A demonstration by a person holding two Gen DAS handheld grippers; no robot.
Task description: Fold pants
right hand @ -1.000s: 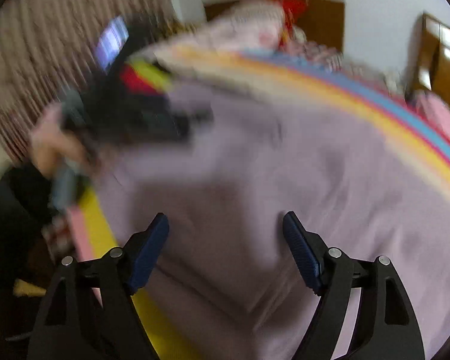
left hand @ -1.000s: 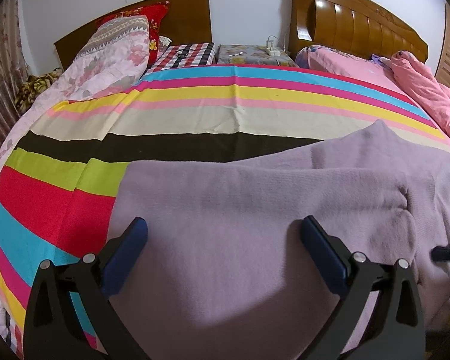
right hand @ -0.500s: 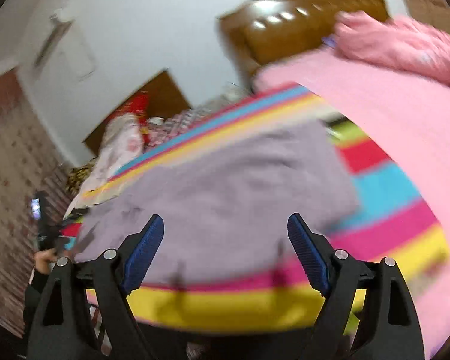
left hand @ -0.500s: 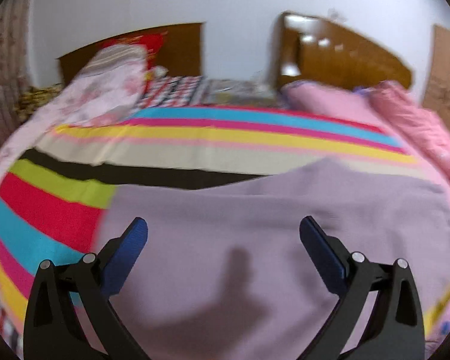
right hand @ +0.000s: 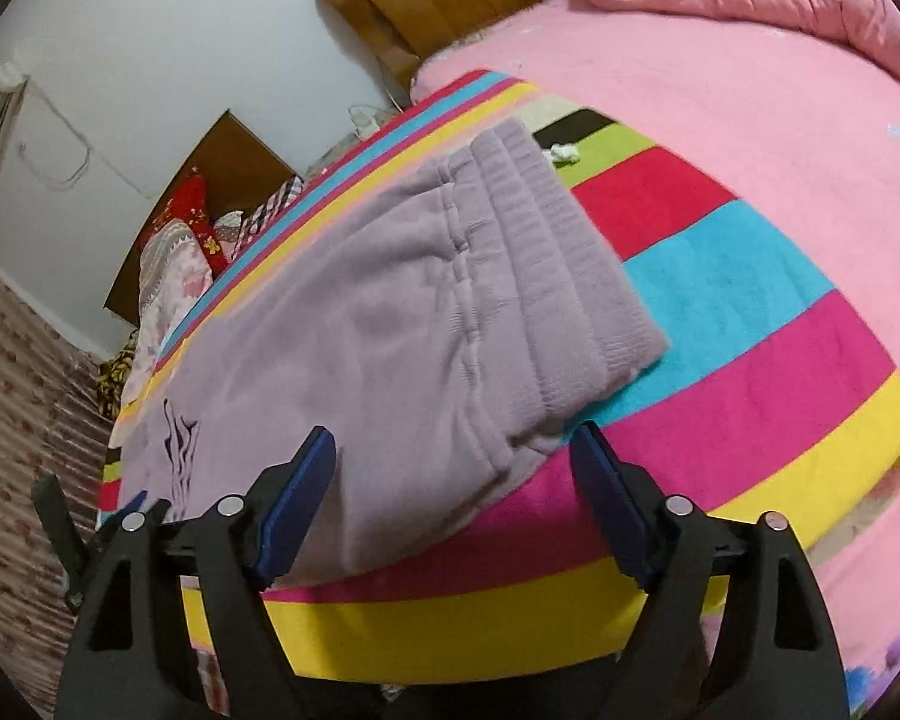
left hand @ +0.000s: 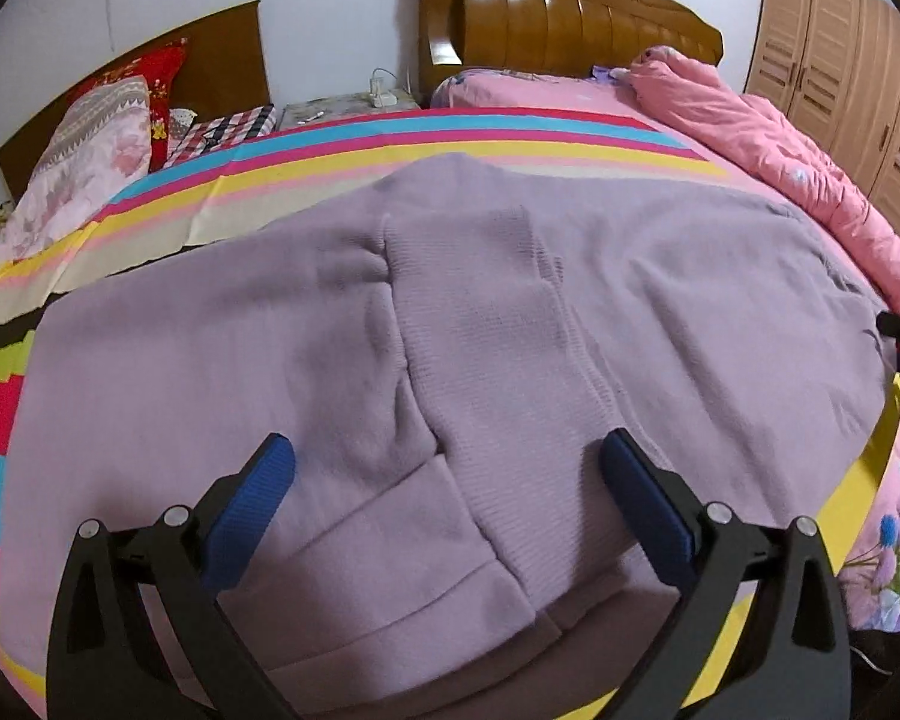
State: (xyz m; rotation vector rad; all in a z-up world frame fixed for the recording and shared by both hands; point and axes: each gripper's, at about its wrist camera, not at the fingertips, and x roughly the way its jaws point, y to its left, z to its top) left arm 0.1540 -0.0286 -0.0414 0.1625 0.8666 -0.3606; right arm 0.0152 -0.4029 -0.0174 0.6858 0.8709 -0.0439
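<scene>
Pants (left hand: pixel 450 330), lilac, spread flat on a striped blanket (right hand: pixel 720 312) across the bed. Left gripper (left hand: pixel 444 498), jaws wide and empty, hangs over the ribbed cuffs near the bed's front edge. Right gripper (right hand: pixel 450 480), jaws wide and empty, hangs at the waistband (right hand: pixel 558 252) corner. Bare blanket lies beyond the waistband and behind the pants.

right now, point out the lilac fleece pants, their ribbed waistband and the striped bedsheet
lilac fleece pants (left hand: pixel 222 360), left wrist view, leg panel
ribbed waistband (right hand: pixel 570 264), right wrist view, middle of band
striped bedsheet (right hand: pixel 720 288), right wrist view, blue stripe
</scene>
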